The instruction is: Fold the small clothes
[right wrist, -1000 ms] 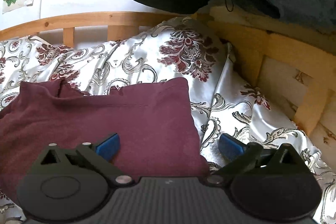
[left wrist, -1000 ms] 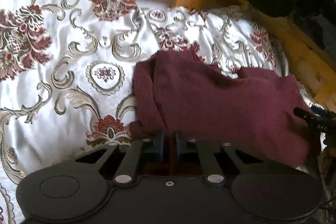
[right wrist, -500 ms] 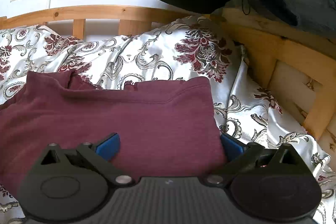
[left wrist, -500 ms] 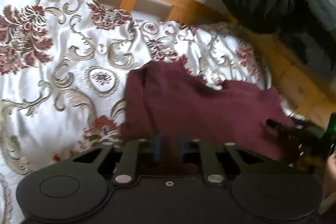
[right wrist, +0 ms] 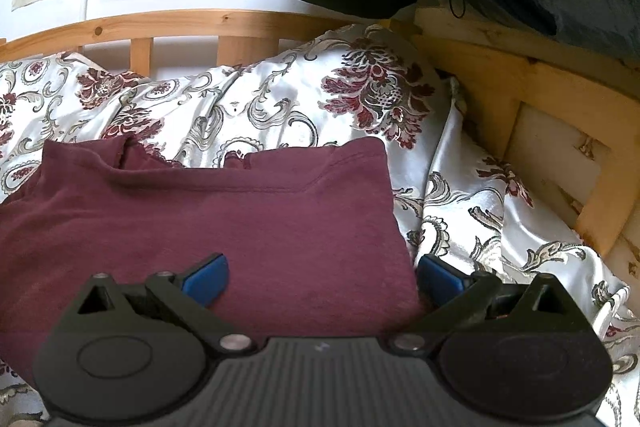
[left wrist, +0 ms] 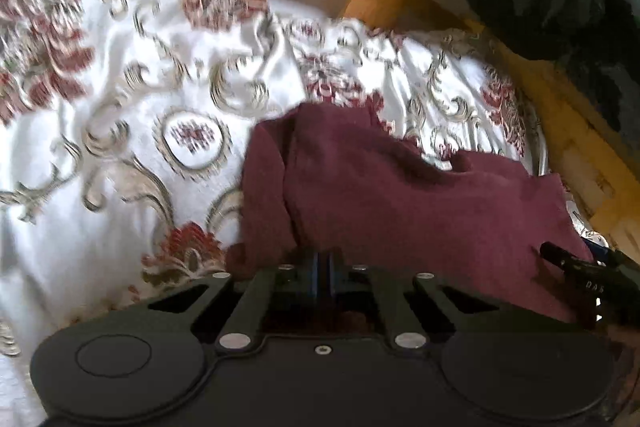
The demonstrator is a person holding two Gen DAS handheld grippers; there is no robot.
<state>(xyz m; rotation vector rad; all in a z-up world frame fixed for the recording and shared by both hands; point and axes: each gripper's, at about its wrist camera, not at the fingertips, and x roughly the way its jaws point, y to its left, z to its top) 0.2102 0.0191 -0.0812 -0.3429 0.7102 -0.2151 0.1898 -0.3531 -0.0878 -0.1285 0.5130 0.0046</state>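
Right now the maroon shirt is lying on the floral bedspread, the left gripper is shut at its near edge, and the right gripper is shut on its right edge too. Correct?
Not quite. The right gripper is open: the right wrist view shows its blue pads spread wide, either side of the maroon shirt's right edge. The rest stands: shirt on the floral bedspread, left gripper shut at its near edge.

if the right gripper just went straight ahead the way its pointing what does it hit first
Most likely the maroon garment: the open right gripper tilts down over it, cloth lying between its blue fingers. Depth is unclear in this fisheye view.
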